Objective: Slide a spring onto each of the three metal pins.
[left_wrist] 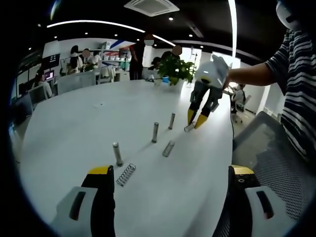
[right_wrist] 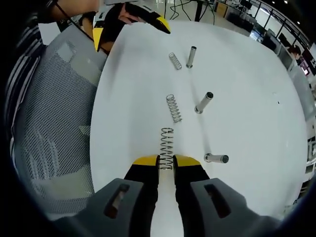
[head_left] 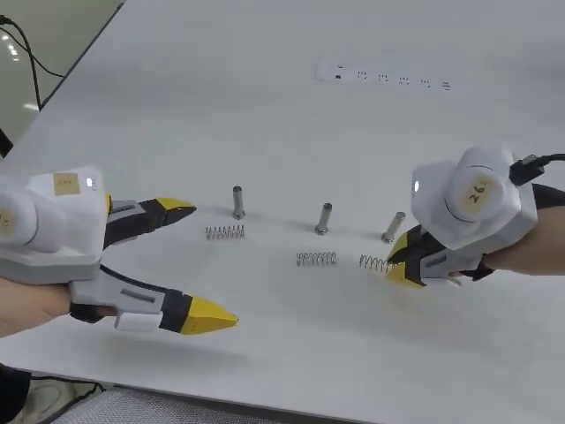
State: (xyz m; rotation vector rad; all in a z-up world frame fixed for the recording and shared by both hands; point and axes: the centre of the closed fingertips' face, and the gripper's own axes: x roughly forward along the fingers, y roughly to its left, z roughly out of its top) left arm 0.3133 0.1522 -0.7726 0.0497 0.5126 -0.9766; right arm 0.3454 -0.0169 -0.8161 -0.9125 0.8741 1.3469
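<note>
Three metal pins stand on the white desk [head_left: 265, 353]; counted out from the right gripper [right_wrist: 167, 162] they are the near pin [right_wrist: 216, 158], middle pin [right_wrist: 203, 102] and far pin [right_wrist: 191, 57]; three springs lie beside them. The right fingers are pinched on one end of the near spring [right_wrist: 166, 143], which runs straight ahead of the tips; the middle spring [right_wrist: 173, 108] and far spring [right_wrist: 175, 60] lie loose beyond. The left gripper [head_left: 203, 263] has its fingers spread wide, holding nothing; the far spring lies just ahead of their gap.
</note>
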